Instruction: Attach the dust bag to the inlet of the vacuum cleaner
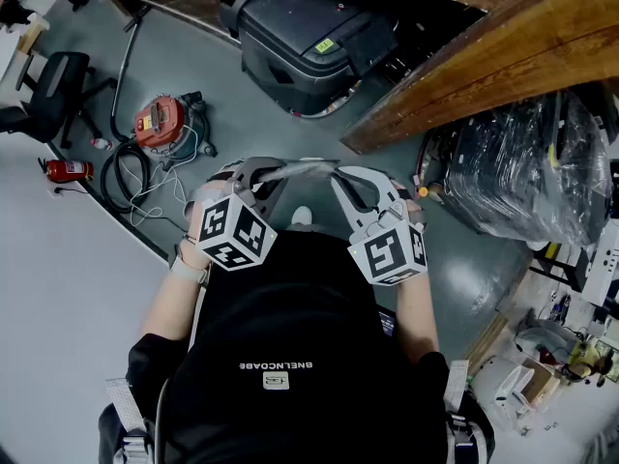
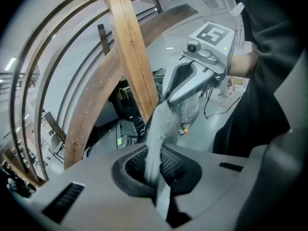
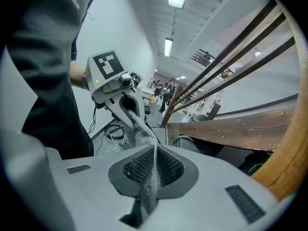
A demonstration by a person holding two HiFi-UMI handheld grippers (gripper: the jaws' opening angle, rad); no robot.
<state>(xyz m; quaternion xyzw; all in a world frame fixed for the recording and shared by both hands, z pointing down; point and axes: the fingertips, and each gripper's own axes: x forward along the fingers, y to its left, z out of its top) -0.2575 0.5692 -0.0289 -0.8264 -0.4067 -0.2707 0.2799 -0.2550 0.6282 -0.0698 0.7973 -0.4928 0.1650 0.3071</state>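
A grey fabric dust bag point(image 1: 300, 170) is stretched taut between my two grippers, held in front of the person's chest. My left gripper point(image 1: 257, 173) is shut on the bag's left end, and in the left gripper view the cloth point(image 2: 161, 124) runs out from between its jaws point(image 2: 160, 171). My right gripper point(image 1: 341, 175) is shut on the other end, where the bag point(image 3: 142, 129) passes between its jaws point(image 3: 153, 170). The red vacuum cleaner point(image 1: 160, 122) stands on the floor well off to the left, with its black hose point(image 1: 121, 177) coiled beside it.
A black hard case point(image 1: 300, 42) lies ahead under a curved wooden beam point(image 1: 484, 56). A plastic-wrapped bundle point(image 1: 527, 167) sits to the right. A fire extinguisher point(image 1: 68, 170) and an office chair point(image 1: 53, 90) are at the far left. White cables point(image 1: 160, 201) trail near the vacuum.
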